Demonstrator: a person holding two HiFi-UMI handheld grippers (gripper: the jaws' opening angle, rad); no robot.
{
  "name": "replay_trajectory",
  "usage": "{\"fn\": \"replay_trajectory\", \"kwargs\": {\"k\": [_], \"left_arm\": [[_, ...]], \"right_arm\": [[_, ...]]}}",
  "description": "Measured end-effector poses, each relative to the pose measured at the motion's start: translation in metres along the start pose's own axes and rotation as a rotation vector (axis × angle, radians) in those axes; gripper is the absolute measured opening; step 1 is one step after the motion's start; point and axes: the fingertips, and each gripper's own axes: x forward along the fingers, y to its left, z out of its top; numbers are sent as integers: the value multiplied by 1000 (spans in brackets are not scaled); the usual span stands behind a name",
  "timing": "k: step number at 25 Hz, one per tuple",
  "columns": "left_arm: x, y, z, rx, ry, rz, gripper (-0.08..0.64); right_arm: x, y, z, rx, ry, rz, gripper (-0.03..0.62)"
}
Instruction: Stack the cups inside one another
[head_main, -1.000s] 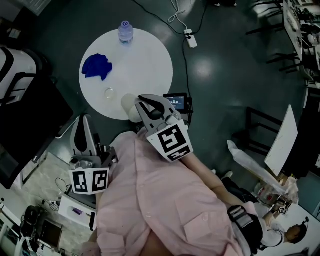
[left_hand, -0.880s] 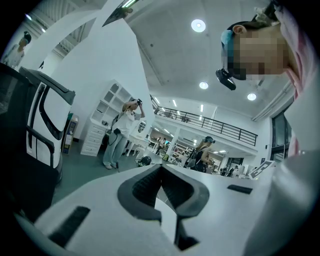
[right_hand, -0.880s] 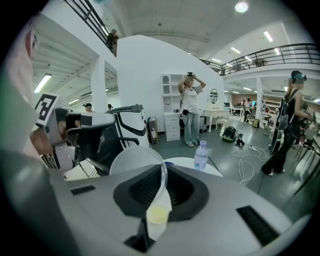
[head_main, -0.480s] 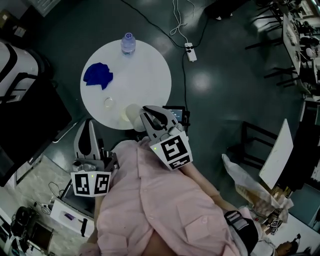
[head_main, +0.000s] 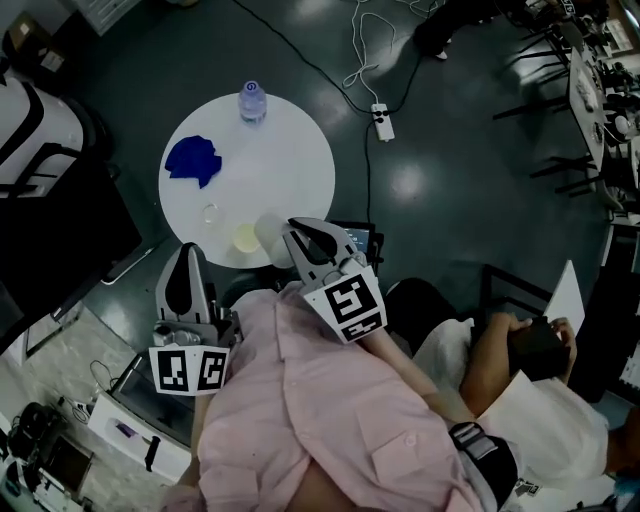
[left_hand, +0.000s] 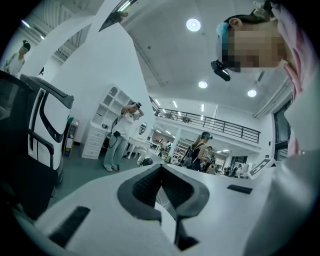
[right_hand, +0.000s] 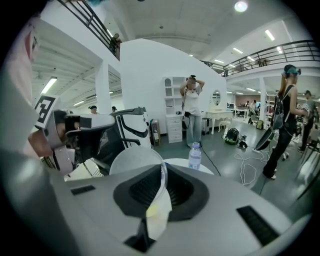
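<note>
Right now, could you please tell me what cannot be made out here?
Head view: the right gripper covers part of the held cup.
Head view: the clear cup and yellowish cup are too small to tell if nested.
Left gripper view: the table is out of frame.

Round white table (head_main: 290, 150) has a crumpled blue cloth (head_main: 192, 158) near its left side and a water bottle (head_main: 252, 100) standing upright at the far edge, well apart from the cloth. A white power strip (head_main: 381, 122) lies on the dark floor just right of the table, cable snaking away.
</note>
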Motion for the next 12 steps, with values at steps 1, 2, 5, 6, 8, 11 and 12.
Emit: {"fn": "replay_trajectory", "kwargs": {"k": [1,2,5,6,8,11,12], "left_arm": [[1,-1,-3,-1,-6,6,9],[1,-1,-5,-4,-12,15,9],[-5,2,-5,-14,-26,52,9],[-7,2,-4,-13,-29,58,9],[-9,3,-3,-4,-34,59,9],[-9,5,-7,-10,-31,61,9],[-9,5,-7,-14,-30,59,9]], "right_arm": [[0,-3,0,-3,-4,3,41],[1,-6,0,-6,-9,6,41],[3,-8,2,-7,-24,18,41],[3,-8,2,-6,-25,21,41],[3,-6,2,-4,-29,24,41],[5,-6,2,-7,-29,24,41],[6,-6,2,-8,-28,24,41]]}}
